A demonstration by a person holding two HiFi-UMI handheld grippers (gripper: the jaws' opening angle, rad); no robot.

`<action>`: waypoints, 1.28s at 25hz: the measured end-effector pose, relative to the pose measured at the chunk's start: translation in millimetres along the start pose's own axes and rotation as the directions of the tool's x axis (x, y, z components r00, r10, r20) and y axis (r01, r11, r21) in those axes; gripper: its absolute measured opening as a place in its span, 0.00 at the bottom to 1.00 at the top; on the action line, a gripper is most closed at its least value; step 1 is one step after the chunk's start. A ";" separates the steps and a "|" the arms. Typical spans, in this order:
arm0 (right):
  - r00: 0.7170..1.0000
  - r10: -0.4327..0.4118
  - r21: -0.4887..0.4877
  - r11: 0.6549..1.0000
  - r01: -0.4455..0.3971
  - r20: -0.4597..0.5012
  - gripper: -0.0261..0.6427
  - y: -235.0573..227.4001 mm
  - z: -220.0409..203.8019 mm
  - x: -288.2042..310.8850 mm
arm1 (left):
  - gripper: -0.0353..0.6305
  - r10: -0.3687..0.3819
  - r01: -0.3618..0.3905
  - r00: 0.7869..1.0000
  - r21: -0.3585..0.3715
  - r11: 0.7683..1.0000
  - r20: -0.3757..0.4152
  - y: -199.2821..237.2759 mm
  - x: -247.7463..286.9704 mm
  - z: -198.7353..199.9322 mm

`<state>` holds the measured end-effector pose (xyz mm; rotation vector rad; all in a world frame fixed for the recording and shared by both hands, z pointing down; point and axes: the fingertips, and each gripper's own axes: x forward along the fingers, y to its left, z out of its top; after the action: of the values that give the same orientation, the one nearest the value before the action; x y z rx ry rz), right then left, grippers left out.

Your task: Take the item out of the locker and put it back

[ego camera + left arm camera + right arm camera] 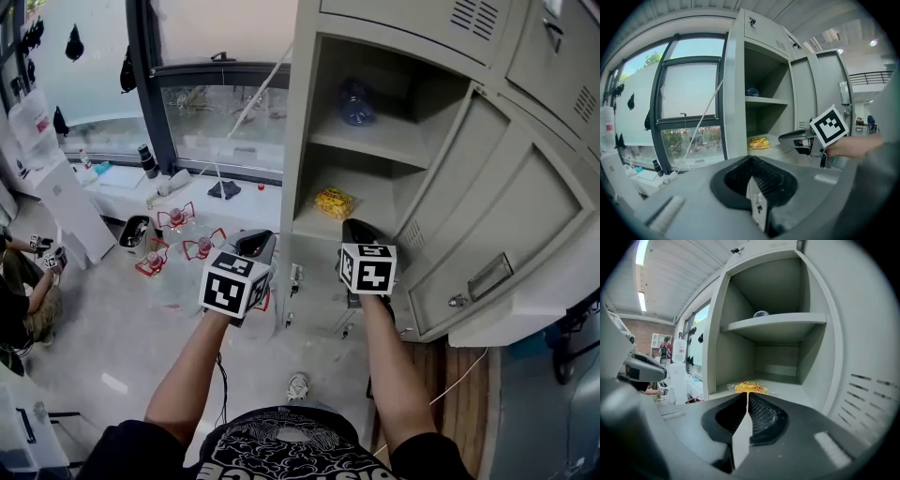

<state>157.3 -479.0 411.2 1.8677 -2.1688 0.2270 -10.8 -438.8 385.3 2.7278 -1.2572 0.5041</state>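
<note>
Standing open, the locker point(304, 112) has its door point(506, 234) swung out to the right, which leaves both shelves reachable from the front.

Upper shelf point(375, 142): one clear bottle point(356, 101), set towards the back, apart from everything else.

Lower shelf point(380, 202): one yellow packet point(335, 202), lying flat near the front edge, towards the left front corner. This is probably the item to be taken out; so close to the edge, it can be reached without going deep into the locker.

Right gripper point(746, 394): jaws closed together, nothing between them. It is held in front of the locker at about the lower shelf's height and aimed into the opening. The packet lies straight ahead of its tips, just beyond them and past the shelf's front edge, not touching. The aim suggests an approach to the pick; the jaws would have to part before they could close on the packet.

Left gripper point(751, 161): jaws closed together, empty. It is held outside the locker, to the left of the left wall, with the packet ahead and to its right. It looks parked out of the right gripper's way.
</note>
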 end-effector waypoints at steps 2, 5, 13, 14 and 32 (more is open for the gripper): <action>1.000 0.000 0.007 1.000 0.000 0.010 0.09 0.6 1.3 -8.1 | 0.05 -0.006 0.006 1.000 0.000 1.000 0.000 -3.8 -2.4 -0.7; 1.000 -0.003 0.016 1.000 0.003 0.024 0.08 1.4 3.1 -20.9 | 0.05 -0.017 0.017 1.000 -0.005 1.000 0.002 -9.5 -5.9 -2.4; 0.998 -0.007 0.033 0.999 0.004 0.065 0.08 8.4 11.0 -57.4 | 0.05 -0.028 0.028 1.000 -0.007 1.000 0.013 -18.9 -19.4 -5.4; 0.998 -0.008 0.034 0.999 0.006 0.070 0.08 9.4 11.7 -62.1 | 0.05 -0.030 0.030 0.999 -0.006 1.000 0.015 -20.1 -21.4 -5.6; 0.993 -0.047 0.045 0.998 0.043 0.112 0.08 28.7 7.0 -144.5 | 0.05 -0.067 0.067 0.996 0.011 0.998 0.053 -40.5 -59.7 -6.1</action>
<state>147.5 -340.2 362.4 1.9958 -2.2080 0.1627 -18.0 -367.8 373.0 2.7979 -1.1731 0.4344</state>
